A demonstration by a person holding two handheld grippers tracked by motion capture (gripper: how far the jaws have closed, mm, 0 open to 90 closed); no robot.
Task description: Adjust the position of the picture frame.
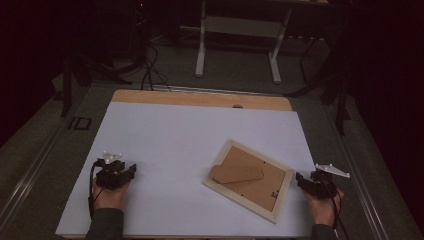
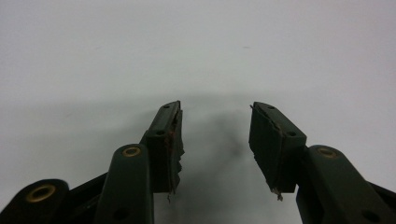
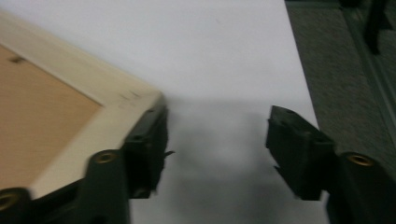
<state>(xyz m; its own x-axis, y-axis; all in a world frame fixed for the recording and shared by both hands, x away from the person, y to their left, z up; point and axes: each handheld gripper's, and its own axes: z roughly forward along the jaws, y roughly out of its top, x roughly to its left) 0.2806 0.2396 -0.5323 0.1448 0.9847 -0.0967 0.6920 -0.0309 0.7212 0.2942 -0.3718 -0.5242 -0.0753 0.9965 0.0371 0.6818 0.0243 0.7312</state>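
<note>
The picture frame [image 1: 248, 180] lies face down on the white sheet [image 1: 175, 140], right of the middle and turned at an angle, its brown backing board up and the cardboard easel stand [image 1: 236, 173] folded flat across it. The right gripper [image 1: 306, 181] sits just beside the frame's right corner, jaws spread wide and holding nothing. In the right gripper view the picture frame's pale wooden corner [image 3: 112, 112] comes up against the left-hand jaw, though I can't tell whether it touches or only sits in front of it, and bare sheet shows between the two jaws. Over on the other side, the left gripper [image 1: 126, 172] rests well apart from the frame, near the sheet's left part. In the left gripper view the left gripper [image 2: 215, 135] has its jaws parted, with only white sheet between them. So both are released, nothing grasped. To my eye this is the approach, the right hand lining up on the frame's corner or edge before any grip. The next move calls for the right gripper to slide one jaw under or over the wooden rim so the edge sits between the pads, then close. The frame lies flat, so getting under it may need a nudge, and the left gripper would have to come across to steady it.
</note>
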